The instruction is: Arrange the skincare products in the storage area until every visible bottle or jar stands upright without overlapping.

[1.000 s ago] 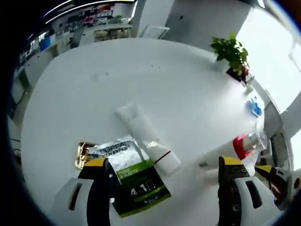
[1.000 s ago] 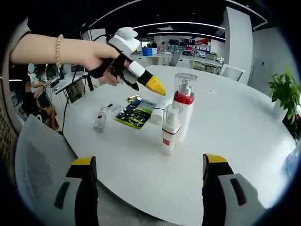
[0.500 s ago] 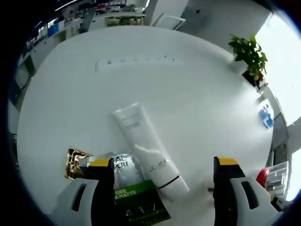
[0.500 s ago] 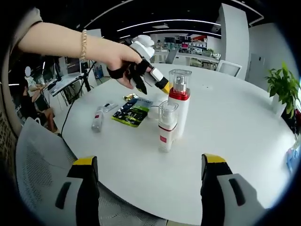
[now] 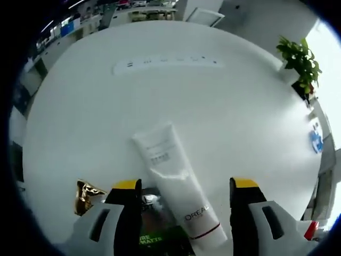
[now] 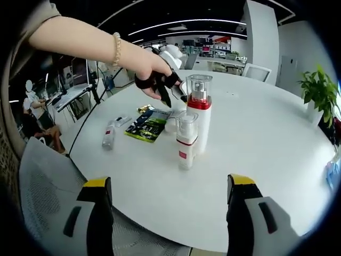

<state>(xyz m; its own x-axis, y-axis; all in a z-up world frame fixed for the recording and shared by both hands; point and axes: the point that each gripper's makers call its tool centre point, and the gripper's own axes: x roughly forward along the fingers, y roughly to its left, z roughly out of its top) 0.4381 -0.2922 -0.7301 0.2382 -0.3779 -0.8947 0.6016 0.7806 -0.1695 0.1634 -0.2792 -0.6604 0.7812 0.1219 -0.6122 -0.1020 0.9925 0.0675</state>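
The round, smooth white table (image 5: 96, 106) carries a soft white tube (image 5: 176, 184) lying flat, its crimped end pointing away from the left claw (image 5: 186, 186), whose jaws stand wide on either side of it without touching. Beside the tube lie a glossy green-and-black sachet (image 5: 160, 240) and a crinkled gold wrapper (image 5: 85, 193). The right claw (image 6: 168, 184) hangs wide with nothing between its jaws, near two upright clear-capped pump bottles (image 6: 193, 125) close together, well apart from a small vial (image 6: 109, 136) lying down.
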